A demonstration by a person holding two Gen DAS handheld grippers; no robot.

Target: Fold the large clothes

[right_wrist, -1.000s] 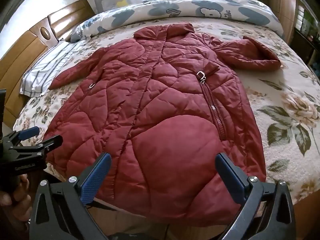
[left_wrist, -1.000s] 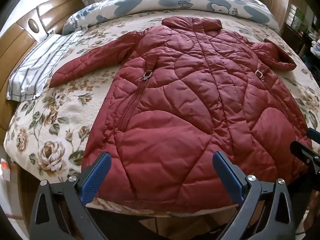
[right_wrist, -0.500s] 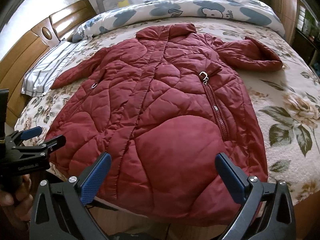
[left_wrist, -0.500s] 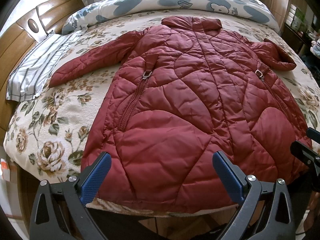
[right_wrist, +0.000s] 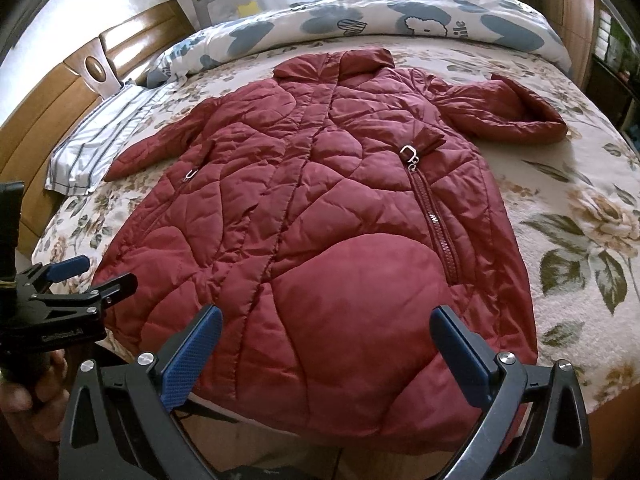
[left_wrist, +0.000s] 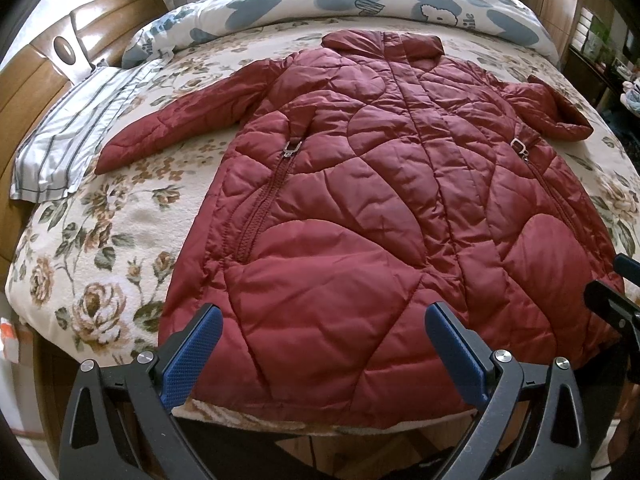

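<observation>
A bed with a floral cover filled the room. A wooden headboard stood at its left, a wooden wardrobe at far right, daylight glaring behind.

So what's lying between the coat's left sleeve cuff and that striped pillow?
Only bare floral bedspread: in the left wrist view a narrow strip separates the sleeve cuff from the striped pillow; they don't touch.

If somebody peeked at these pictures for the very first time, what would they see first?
First, the big puffy dark red coat, spread flat on its back in the middle of the flowery bedspread, collar toward the far side. Next, the blue-padded left gripper and right gripper, both wide open near the coat's hem. A striped pillow lies at the left by the wooden headboard.
</observation>
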